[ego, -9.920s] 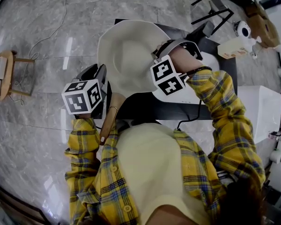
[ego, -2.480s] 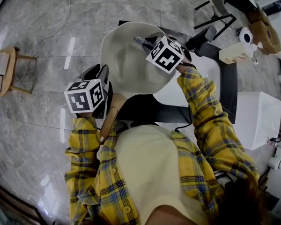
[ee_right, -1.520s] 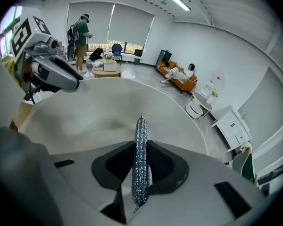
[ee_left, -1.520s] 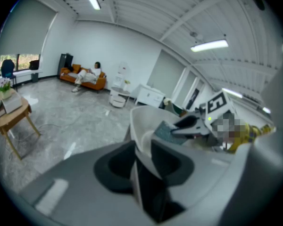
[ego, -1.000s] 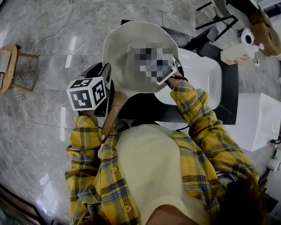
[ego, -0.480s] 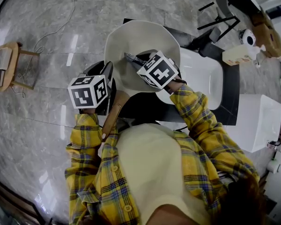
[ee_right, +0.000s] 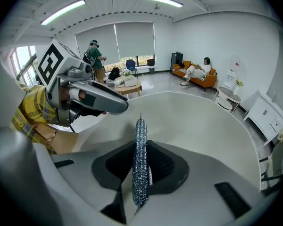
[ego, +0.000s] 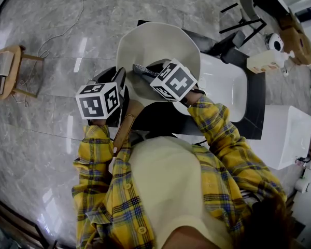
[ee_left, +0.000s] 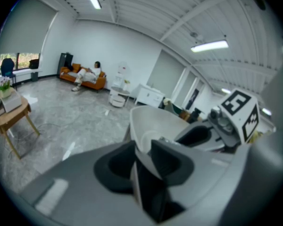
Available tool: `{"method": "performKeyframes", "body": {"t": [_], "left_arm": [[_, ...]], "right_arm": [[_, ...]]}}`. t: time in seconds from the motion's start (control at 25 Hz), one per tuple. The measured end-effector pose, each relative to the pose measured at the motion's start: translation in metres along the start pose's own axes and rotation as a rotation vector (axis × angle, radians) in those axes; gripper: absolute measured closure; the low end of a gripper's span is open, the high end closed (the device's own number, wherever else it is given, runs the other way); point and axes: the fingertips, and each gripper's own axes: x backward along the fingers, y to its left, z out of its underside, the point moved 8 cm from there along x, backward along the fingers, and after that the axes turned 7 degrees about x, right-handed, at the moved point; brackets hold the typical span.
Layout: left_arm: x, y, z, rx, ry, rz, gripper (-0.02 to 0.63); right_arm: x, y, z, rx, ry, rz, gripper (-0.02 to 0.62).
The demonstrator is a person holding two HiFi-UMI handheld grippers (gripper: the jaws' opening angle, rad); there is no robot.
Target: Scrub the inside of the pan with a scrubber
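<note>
Pan (ego: 150,43): cream-coloured and tilted up at the edge of the dark worktop (ego: 255,95). Its open bowl faces the person and its wooden handle (ego: 125,126) points down toward them.
Left claw (ee_left: 142,161): narrowed onto the pan's rim near the handle, with the thin wall pinched between both pads.
Right claw (ee_right: 140,173): clamped on the scrubber and reaching into the pan's bowl.
Scrubber (ee_right: 140,140): glittery blue-silver, edge-on between the right pads. It is inside the pan, close to the pale inner wall; whether it touches the wall is unclear.
</note>
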Motion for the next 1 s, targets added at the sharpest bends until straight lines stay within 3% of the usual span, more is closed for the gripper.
{"method": "performKeyframes", "body": {"t": [0.4,1.0], "left_arm": [[0.000,0.000,-0.001,-0.012,0.006,-0.004,0.496],[0.000,-0.005,-0.004,-0.134,0.001,-0.035,0.495]], "right_arm": [[0.009,0.003,-0.002,0.003,-0.004,-0.055,0.515],[0.063,0.001,-0.011,-0.009,-0.224,0.008,0.515]]}}
